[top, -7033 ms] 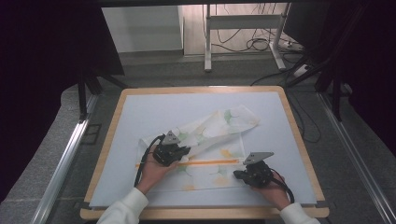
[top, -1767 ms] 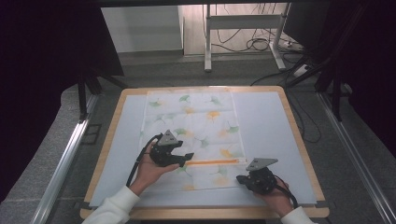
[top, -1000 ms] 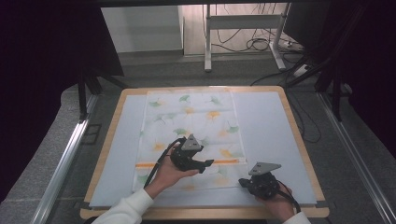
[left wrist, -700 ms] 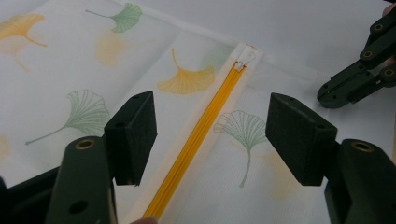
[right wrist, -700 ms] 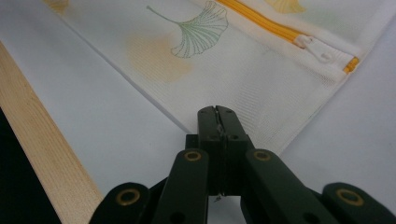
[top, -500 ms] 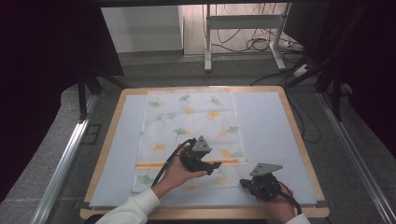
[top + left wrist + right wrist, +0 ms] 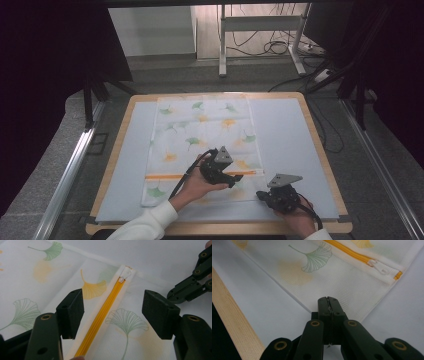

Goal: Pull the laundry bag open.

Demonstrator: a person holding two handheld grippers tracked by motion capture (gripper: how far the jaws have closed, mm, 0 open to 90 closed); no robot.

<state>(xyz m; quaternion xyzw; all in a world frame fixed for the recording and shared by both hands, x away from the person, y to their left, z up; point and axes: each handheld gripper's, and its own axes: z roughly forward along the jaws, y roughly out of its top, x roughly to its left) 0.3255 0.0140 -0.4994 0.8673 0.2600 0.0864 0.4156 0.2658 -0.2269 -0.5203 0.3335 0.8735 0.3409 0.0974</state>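
On the pale blue mat of the wood-edged surface (image 7: 320,165), a white mesh bag (image 7: 200,135) printed with green and orange ginkgo leaves lies flat and spread out, its far edge near the far rim and its near edge toward the person. An orange zipper (image 7: 170,176) runs across the bag near its near end; in the left gripper view the zipper (image 7: 105,312) passes between the two black jaws, with its white slider (image 7: 124,275) at the far end close to the bag's side seam. The left gripper (image 7: 231,180) hovers over the zipper in the high view, its jaws standing wide apart on either side of the orange line and clamped on nothing. The right gripper (image 7: 262,196) sits at the bag's near right corner; in the right gripper view its jaws are pressed together, the tips (image 7: 328,302) meeting at the bag's edge, though whether cloth is pinched between them cannot be told. The white slider (image 7: 378,267) appears there beyond the closed tips. Both grippers lie near each other, not touching.
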